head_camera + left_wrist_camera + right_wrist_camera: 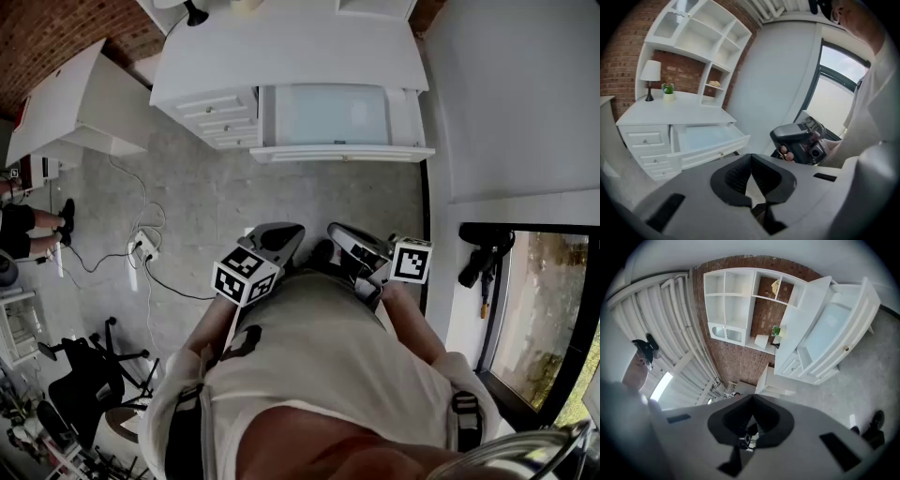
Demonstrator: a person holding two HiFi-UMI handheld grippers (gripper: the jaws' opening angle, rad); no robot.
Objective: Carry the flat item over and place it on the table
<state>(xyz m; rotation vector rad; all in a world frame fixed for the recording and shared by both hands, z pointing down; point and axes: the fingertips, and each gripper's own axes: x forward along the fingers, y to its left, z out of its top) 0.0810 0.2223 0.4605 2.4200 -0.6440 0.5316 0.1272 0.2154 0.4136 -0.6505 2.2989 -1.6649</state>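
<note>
Left tool [751,164] and right tool [751,405] sit low centre by your torso [328,356], jaws together, nothing between. No flat item in sight. The open white drawer [342,153], upper centre, shows only a pale floor. Step closer, look inside, then part the jaws.

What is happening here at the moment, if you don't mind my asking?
A person stands facing a white dresser whose drawer is pulled open. They hold the left tool and the right tool close to the body, pointing towards the dresser. Both tools are shut with nothing between the jaws, so nothing is being carried yet.
</note>
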